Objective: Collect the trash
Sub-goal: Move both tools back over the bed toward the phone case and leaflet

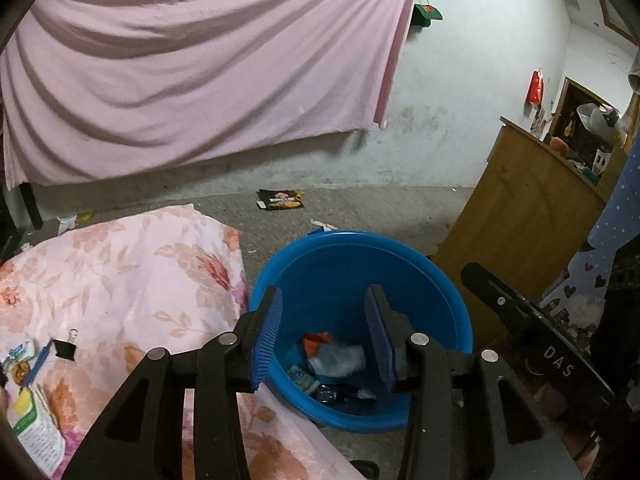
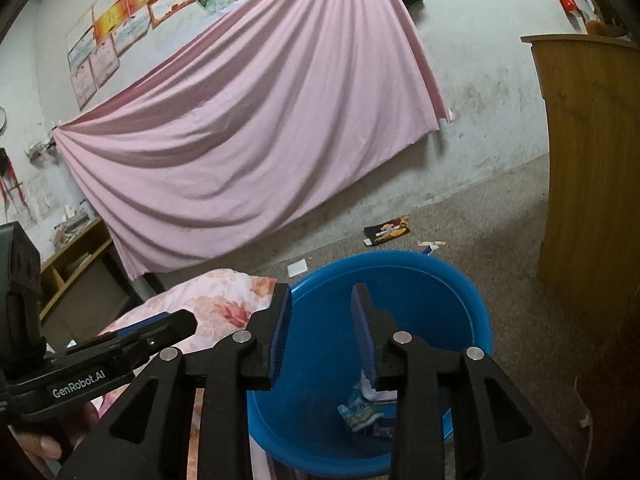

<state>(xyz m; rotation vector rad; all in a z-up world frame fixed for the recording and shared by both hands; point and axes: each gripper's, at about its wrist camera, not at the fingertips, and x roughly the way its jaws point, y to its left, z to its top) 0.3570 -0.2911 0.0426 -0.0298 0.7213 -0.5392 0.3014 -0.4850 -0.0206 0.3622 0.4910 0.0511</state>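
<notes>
A blue plastic bucket [image 1: 352, 264] stands on the floor beside the bed; it also shows in the right wrist view [image 2: 404, 276]. Crumpled wrappers [image 1: 334, 360] lie at its bottom, seen too in the right wrist view [image 2: 360, 412]. My left gripper [image 1: 324, 336] hangs open and empty above the bucket. My right gripper [image 2: 320, 336] hangs open and empty above the bucket too. More wrappers, a pen and a binder clip [image 1: 64, 347] lie on the floral bedspread [image 1: 132, 276] at the left.
A dark snack packet [image 1: 280, 199] and paper scraps lie on the floor near the wall. A wooden cabinet [image 1: 516, 216] stands right of the bucket. A pink sheet [image 2: 248, 128] hangs on the wall. A low shelf [image 2: 76, 264] stands at the left.
</notes>
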